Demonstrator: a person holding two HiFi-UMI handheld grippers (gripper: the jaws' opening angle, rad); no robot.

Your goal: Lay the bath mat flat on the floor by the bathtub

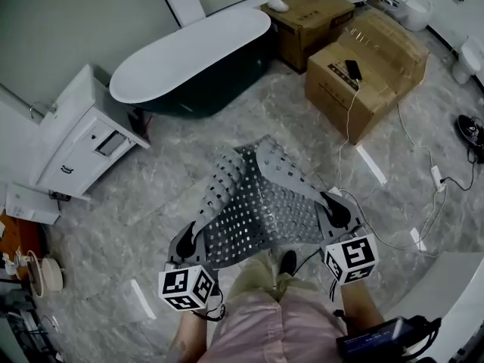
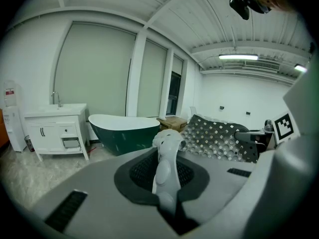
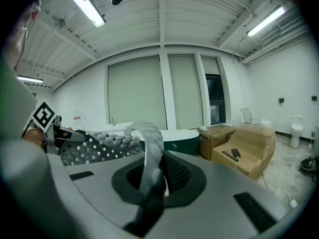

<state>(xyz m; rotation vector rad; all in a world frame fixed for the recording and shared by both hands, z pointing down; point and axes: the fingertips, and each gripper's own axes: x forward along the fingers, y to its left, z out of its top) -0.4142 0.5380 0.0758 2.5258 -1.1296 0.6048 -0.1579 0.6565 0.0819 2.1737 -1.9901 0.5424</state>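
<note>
Limp, seemingly light perforated bath mat (image 1: 257, 203) sags above the floor (image 1: 151, 225) short of the bathtub (image 1: 193, 59), its near corners, probably the best holds, clamped by left gripper (image 1: 189, 242) and right gripper (image 1: 338, 212).

1. Your left gripper (image 1: 187, 242), at the lower left of the head view, is a grey shell with a dark oval pad. It carries a white cube (image 1: 187, 287) printed with black square markers.
2. Your right gripper (image 1: 338, 212), at the lower right, matches it, with a second cube (image 1: 350, 259).
3. At the bottom centre you wear a pale pink top (image 1: 265, 327), a khaki trouser leg (image 1: 261, 274) and a dark shoe (image 1: 287, 262).
</note>
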